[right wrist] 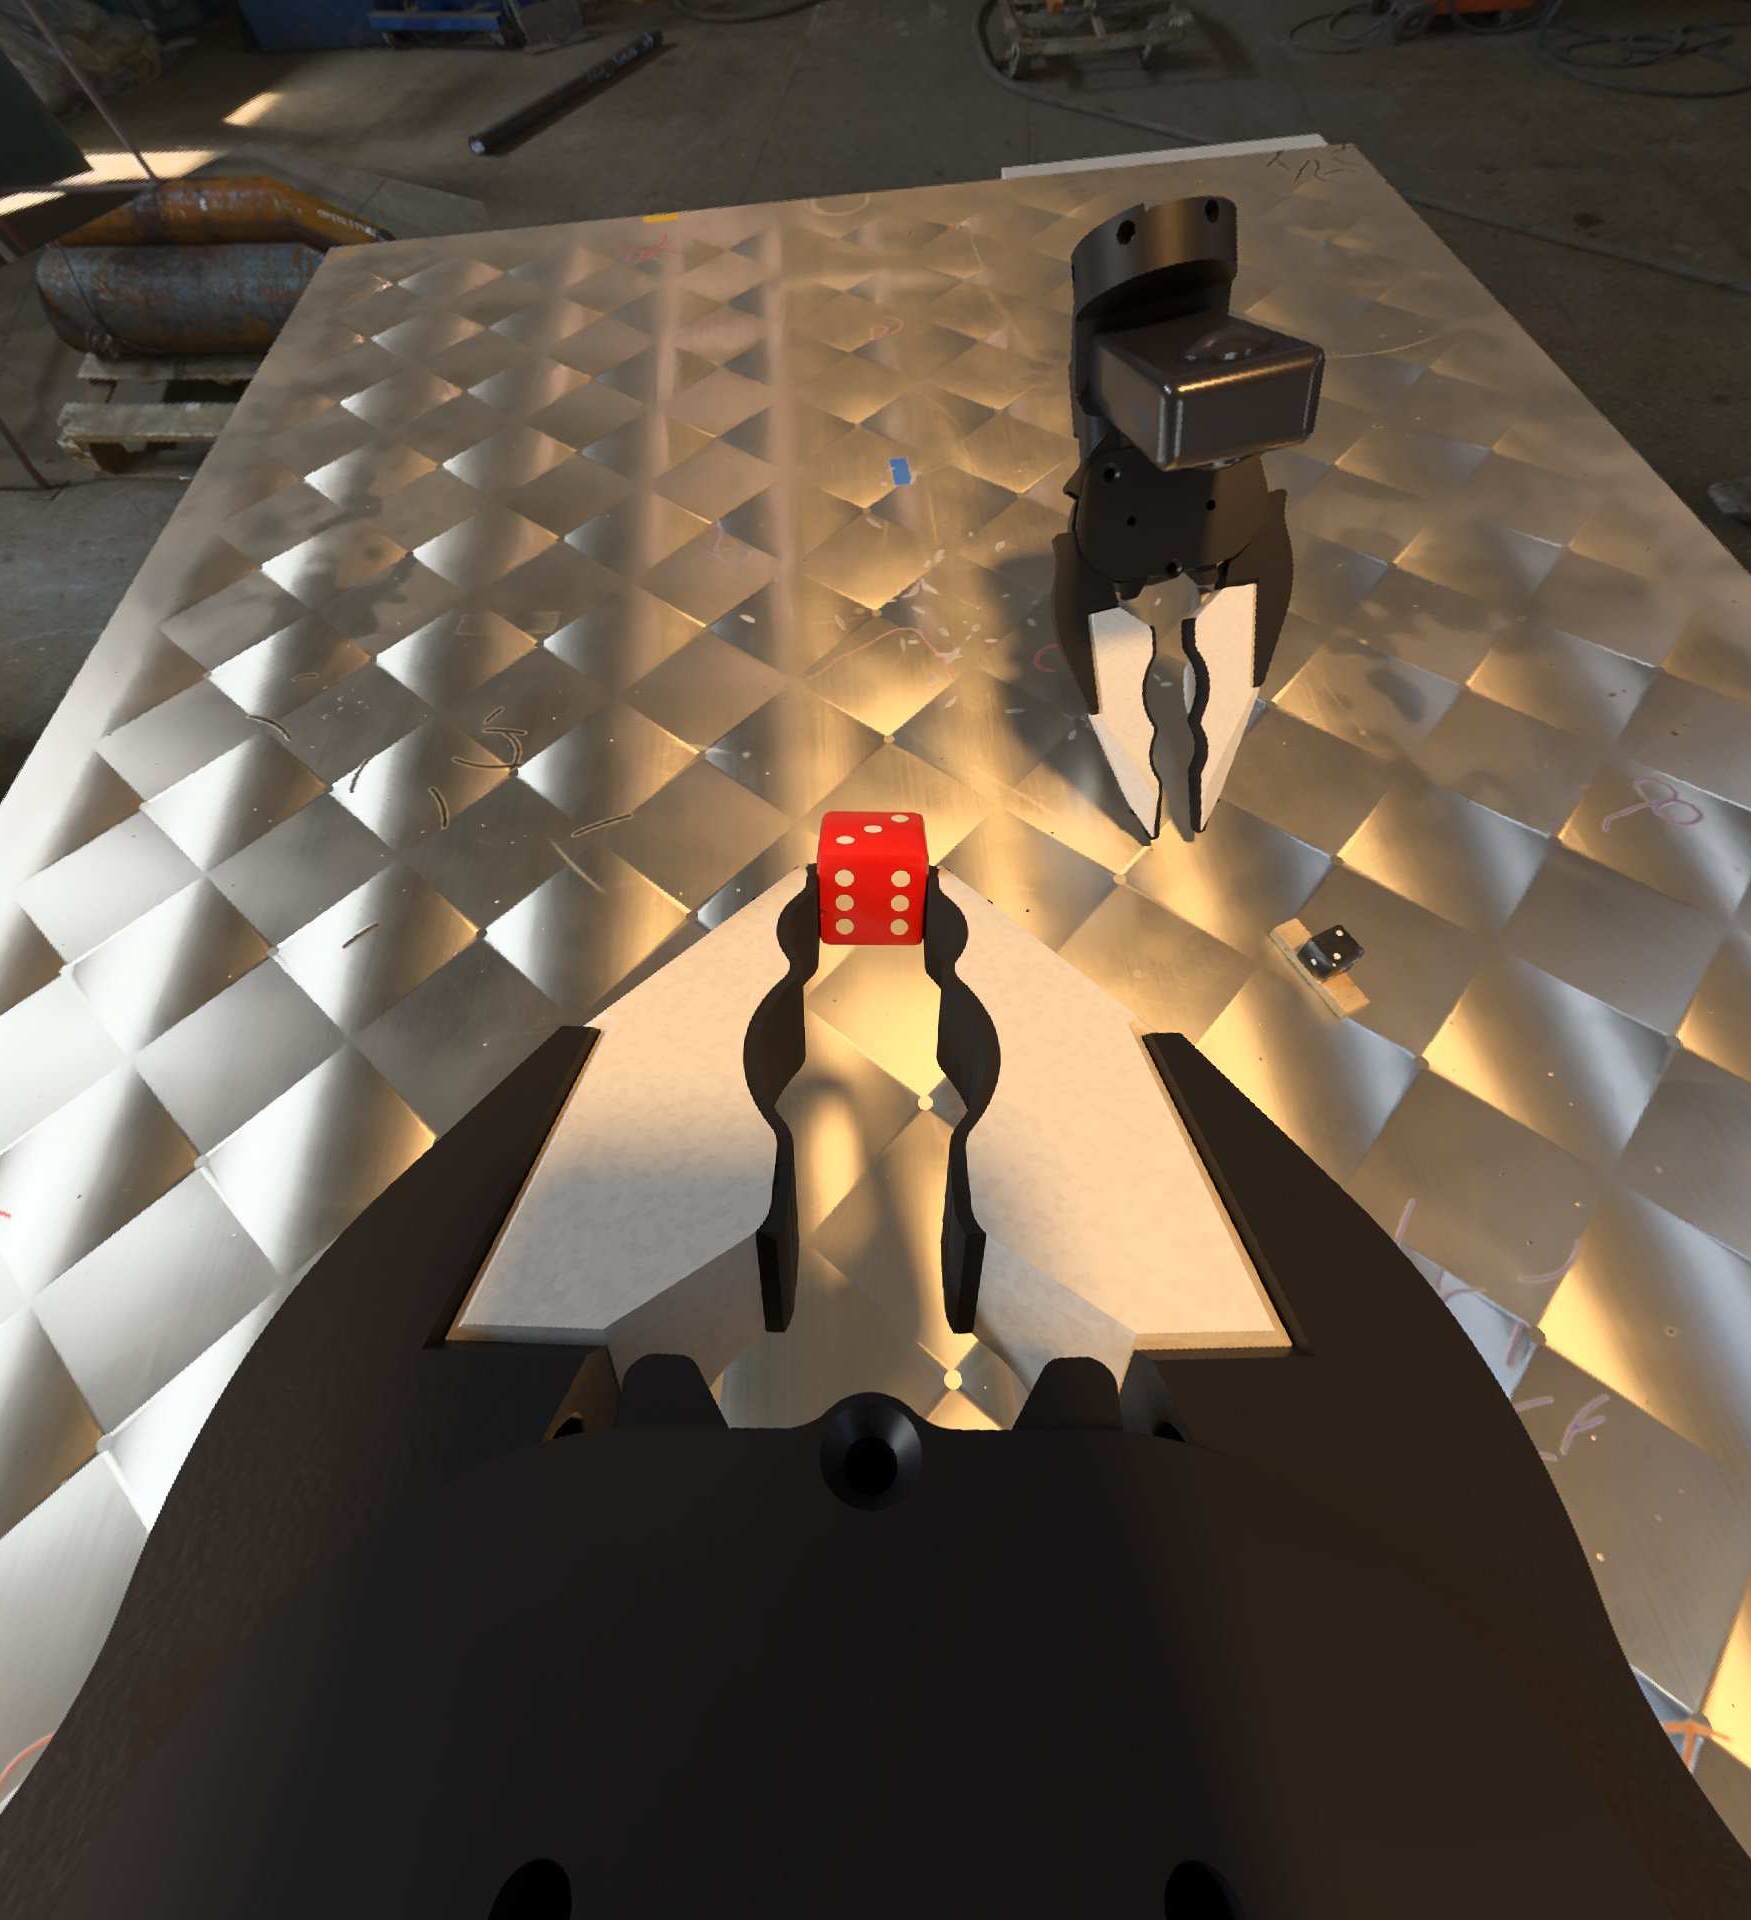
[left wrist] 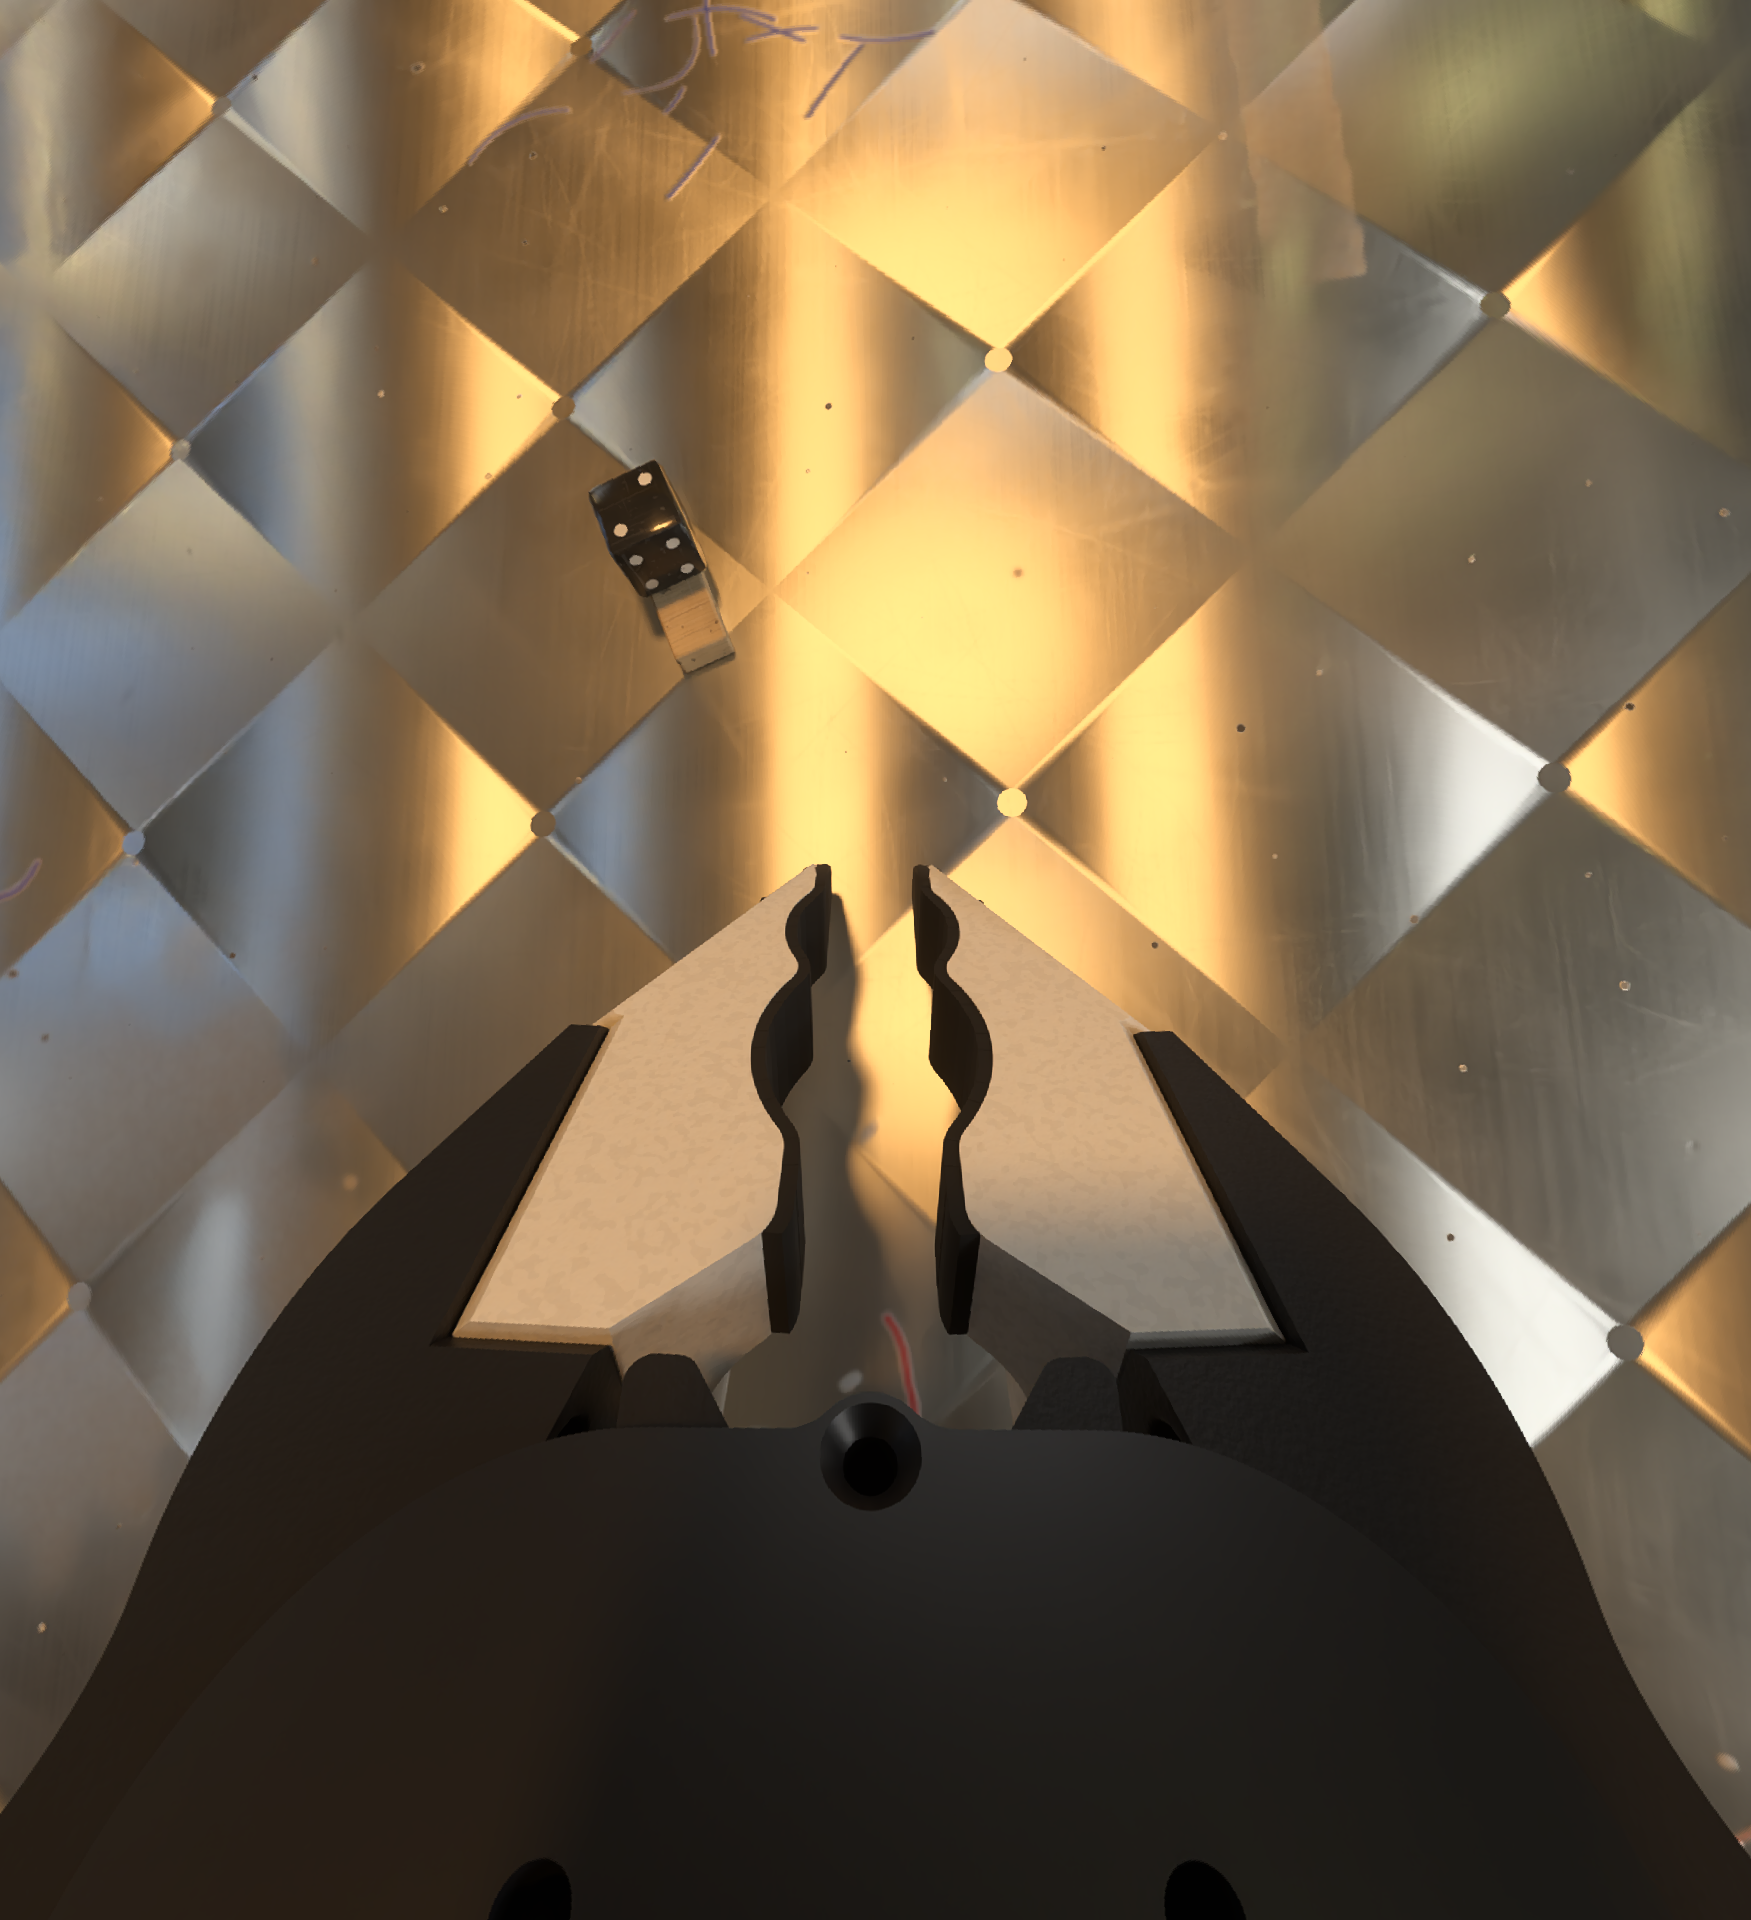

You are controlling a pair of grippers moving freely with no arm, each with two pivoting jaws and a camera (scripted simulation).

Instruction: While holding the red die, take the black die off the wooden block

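My right gripper was clamped on the red die at its fingertips. My left gripper hung empty above the metal table, jaws slightly parted. The black die sat on the wooden block, well apart from it. I judged it light, hard and slick; pinching two opposite flat faces squarely looked safest
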